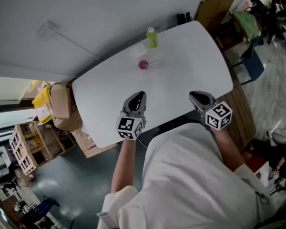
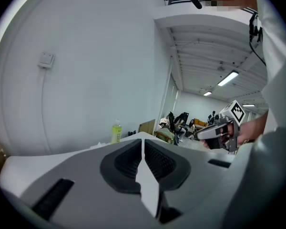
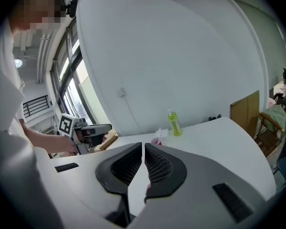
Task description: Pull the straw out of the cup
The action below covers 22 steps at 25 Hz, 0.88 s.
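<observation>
Where the white table (image 1: pixel 195 61) fills the head view, we mark its far side as the work area and its near edge as the place of both tools. The left gripper (image 1: pixel 140 95) and the right gripper (image 1: pixel 194 96) hover over that near edge, side by side, well apart from the cup (image 1: pixel 143 64). In each gripper view the jaws stand all but together, with a hairline slit between the ribbed pads and nothing between them. We judge the step in hand to be the reach across the table. To do it well we would spread the jaws before arrival, bring one gripper low to brace the cup wall, and bring the other above the rim so that its pads meet the straw (image 3: pixel 159 133) squarely. The green bottle (image 1: pixel 152 37) stands upright near the far edge, just behind the cup; the approach should keep clear of it. The cup, small and with pink contents, sits on the table in front of the bottle. The straw shows only in the right gripper view, as a thin pale line rising out of the cup. We read its long axis as near vertical, free end up, with a slight lean too small to fix. The pull should run upward along that axis.
</observation>
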Available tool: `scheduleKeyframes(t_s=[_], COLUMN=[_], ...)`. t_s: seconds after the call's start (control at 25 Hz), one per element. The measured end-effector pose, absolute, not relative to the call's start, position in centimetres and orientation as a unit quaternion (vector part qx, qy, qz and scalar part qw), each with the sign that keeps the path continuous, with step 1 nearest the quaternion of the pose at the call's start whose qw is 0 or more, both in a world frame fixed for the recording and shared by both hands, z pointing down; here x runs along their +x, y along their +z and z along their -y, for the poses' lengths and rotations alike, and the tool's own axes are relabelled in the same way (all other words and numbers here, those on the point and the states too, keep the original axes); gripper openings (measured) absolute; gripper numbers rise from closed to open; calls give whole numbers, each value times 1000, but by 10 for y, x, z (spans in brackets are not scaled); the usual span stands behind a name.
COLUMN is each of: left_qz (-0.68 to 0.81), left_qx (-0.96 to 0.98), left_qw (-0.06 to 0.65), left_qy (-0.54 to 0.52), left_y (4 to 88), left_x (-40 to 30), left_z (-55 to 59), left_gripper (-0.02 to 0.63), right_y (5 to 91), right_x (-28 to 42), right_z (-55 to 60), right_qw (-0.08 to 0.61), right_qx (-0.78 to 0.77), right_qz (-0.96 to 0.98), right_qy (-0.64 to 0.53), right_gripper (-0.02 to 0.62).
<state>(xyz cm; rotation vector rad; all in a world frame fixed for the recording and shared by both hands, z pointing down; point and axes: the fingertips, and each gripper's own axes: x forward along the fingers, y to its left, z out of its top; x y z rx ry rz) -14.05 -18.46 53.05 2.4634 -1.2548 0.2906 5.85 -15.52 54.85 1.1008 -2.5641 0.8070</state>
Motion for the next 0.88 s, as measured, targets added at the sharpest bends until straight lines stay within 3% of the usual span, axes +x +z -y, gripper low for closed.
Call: scheduleKeyframes(t_s=[0.4, 0.88], left_qz=[418, 359], left_qx=[871, 853], left_qw=[132, 132], left_qy=[223, 355], left_y=[590, 681], left_x=[-106, -81], left_z=[270, 321], left_gripper=[49, 107], right_y=[579, 616], right_x=[87, 90], right_z=[208, 238], right_qw=[137, 152], right_qx=[341, 299], right_qz=[876, 869], right_qy=[312, 364], right_gripper=[44, 44])
